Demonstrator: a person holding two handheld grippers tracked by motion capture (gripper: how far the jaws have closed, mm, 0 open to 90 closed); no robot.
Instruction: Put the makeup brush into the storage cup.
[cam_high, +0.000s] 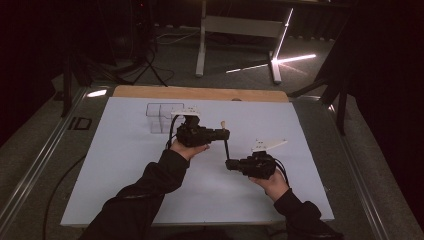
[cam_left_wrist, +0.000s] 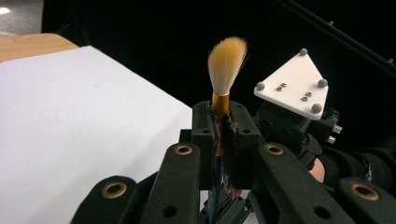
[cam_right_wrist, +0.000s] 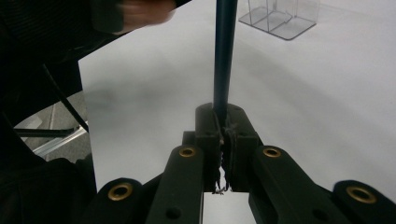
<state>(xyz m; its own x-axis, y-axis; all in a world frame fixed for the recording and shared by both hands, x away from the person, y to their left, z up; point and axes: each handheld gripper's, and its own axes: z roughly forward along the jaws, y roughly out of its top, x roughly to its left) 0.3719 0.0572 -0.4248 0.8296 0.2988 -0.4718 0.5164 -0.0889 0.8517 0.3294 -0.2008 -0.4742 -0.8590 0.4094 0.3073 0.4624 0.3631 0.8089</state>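
A paintbrush (cam_high: 225, 142) with a tan bristle head and a dark handle is held between my two grippers above the white sheet (cam_high: 125, 165). The left gripper (cam_high: 225, 134) is shut on the brush just below the head; in the left gripper view its jaws (cam_left_wrist: 221, 126) clamp the gold ferrule (cam_left_wrist: 220, 103), and the bristles (cam_left_wrist: 227, 60) stand up above them. Lower right, the right gripper (cam_high: 230, 164) is shut on the handle's end. The right gripper view has the dark handle (cam_right_wrist: 224, 51) rising from the closed jaws (cam_right_wrist: 223, 126).
A clear plastic compartment box (cam_high: 162, 116) stands on the sheet at the back left, also seen as the clear box (cam_right_wrist: 280, 16). A wooden board edge (cam_high: 200, 93) lies behind the sheet. Grey table legs (cam_high: 201, 45) stand on the floor beyond.
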